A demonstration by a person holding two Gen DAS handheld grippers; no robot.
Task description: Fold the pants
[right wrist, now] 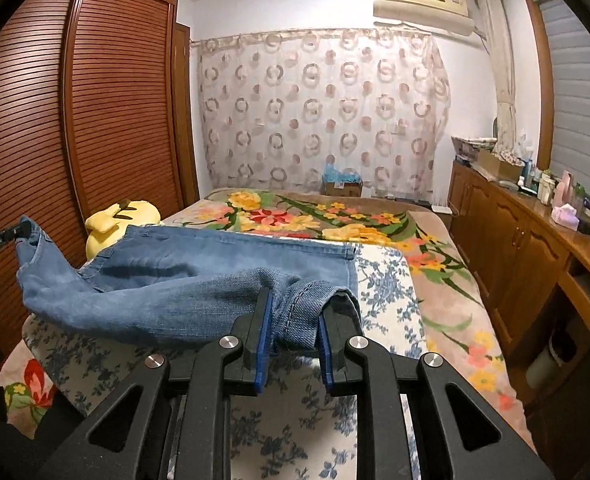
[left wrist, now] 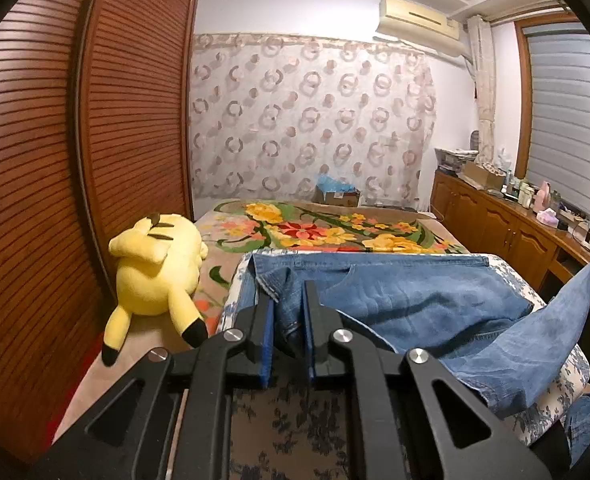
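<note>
Blue denim pants [left wrist: 395, 300] lie across a white cloth with a blue flower print [left wrist: 287, 420] on the bed. My left gripper [left wrist: 289, 300] is shut on the waist end of the pants, lifted a little off the cloth. My right gripper [right wrist: 295, 300] is shut on a hem of the pants [right wrist: 215, 276], with the leg pulled up and towards me. In the right wrist view the left gripper [right wrist: 19, 232] shows at the far left, holding the waist. The second leg lies flat further back.
A yellow plush toy [left wrist: 159, 268] lies on the bed left of the pants, against a brown slatted wardrobe [left wrist: 55, 160]. The floral blanket [right wrist: 327, 216] covers the far bed. A wooden cabinet [right wrist: 527, 248] with bottles runs along the right.
</note>
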